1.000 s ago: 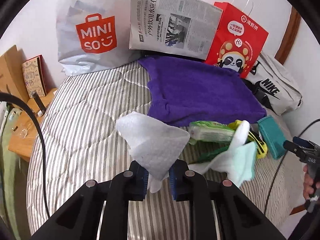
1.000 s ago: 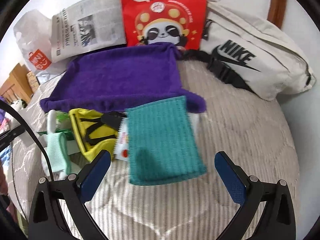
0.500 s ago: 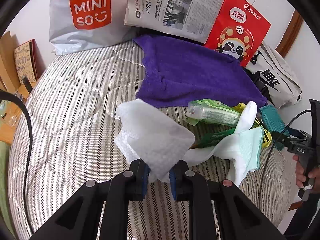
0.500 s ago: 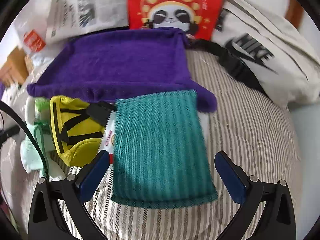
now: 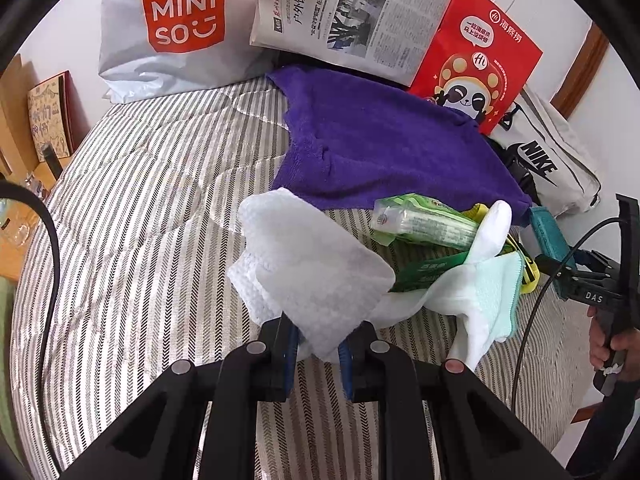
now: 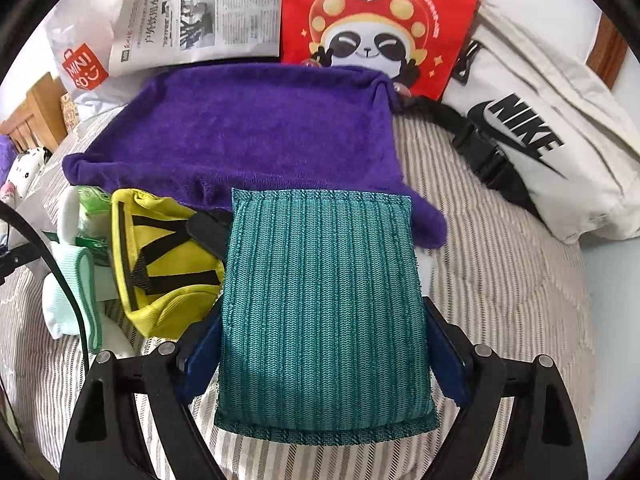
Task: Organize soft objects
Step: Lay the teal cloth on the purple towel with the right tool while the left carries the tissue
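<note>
My left gripper (image 5: 320,332) is shut on a white textured cloth (image 5: 312,264), which stands up crumpled just above the striped bed cover (image 5: 140,240). In the right wrist view, a teal knitted pad (image 6: 320,280) lies flat on the bed between the blue pads (image 6: 200,348) of my right gripper (image 6: 322,328). Its jaws are closing and flank the pad's two side edges, and the pad shows no squeeze. A purple towel (image 6: 248,128) lies spread behind the teal pad. A mint-and-white cloth (image 5: 484,288) lies to the right of the white cloth.
A yellow pouch (image 6: 160,264) and a green wipes pack (image 5: 424,224) lie beside the pad. A Miniso bag (image 5: 172,28), a newspaper (image 5: 348,20), a red panda bag (image 5: 476,56) and a Nike bag (image 6: 532,144) line the back. A hand (image 5: 612,344) shows at the right edge.
The right gripper moved down over the teal pad, and its jaws narrowed from wide apart to the pad's edges. The left gripper sank a little, still holding the white cloth.
</note>
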`<state>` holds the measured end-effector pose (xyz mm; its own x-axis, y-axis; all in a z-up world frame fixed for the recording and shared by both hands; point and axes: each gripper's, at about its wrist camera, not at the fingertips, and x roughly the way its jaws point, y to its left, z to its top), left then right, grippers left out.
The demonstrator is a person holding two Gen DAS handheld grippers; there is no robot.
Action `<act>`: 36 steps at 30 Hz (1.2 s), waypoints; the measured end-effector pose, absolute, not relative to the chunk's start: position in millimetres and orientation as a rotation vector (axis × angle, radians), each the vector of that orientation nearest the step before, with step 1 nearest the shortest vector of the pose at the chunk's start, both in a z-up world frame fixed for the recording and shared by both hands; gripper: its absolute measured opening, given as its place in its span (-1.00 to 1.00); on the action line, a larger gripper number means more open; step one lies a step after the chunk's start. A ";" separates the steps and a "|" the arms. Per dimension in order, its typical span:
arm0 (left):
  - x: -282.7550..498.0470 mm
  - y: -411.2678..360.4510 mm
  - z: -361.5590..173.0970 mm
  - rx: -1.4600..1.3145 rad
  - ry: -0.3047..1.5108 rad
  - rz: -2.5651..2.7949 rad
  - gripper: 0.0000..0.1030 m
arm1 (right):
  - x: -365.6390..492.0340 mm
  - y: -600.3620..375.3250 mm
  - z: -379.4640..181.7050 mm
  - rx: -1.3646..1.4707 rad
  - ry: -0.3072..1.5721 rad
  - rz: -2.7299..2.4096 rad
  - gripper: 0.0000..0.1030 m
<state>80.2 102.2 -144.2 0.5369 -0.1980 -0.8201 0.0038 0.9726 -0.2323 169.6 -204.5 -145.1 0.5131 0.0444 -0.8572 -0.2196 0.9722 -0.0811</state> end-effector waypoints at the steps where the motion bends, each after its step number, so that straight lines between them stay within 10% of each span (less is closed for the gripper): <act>1: 79.1 102.9 -142.4 -0.214 0.996 -0.120 -0.67 | 167.4 -204.9 -141.2 -0.188 1.015 0.159 0.70; 36: 149.6 86.2 -67.3 -0.205 0.887 -0.237 -0.67 | 243.4 -188.2 -84.8 -0.078 0.956 0.206 0.70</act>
